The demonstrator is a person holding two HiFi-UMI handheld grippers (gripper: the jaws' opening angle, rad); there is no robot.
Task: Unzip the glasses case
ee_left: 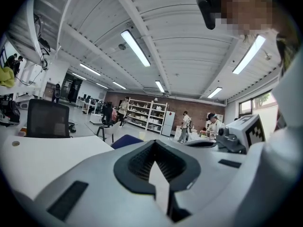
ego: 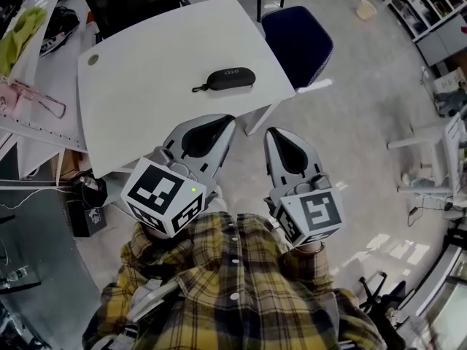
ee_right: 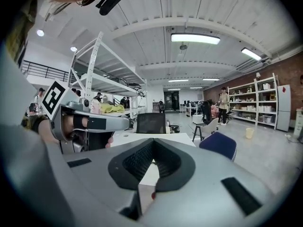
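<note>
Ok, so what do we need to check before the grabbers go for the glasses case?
1. Glasses case lies flat on the white table, closed: ok.
2. Its pull strap sticks out at the left end, in plain sight: ok.
3. Left gripper empty: ok. Open to grab: not ok, jaws shut.
4. Right gripper empty: ok. Open to grab: not ok, jaws shut.
5. Grippers at the case: not ok, both are short of it, by the table's near edge.
6. Where the zip starts and ends: cannot tell, too small.
</note>
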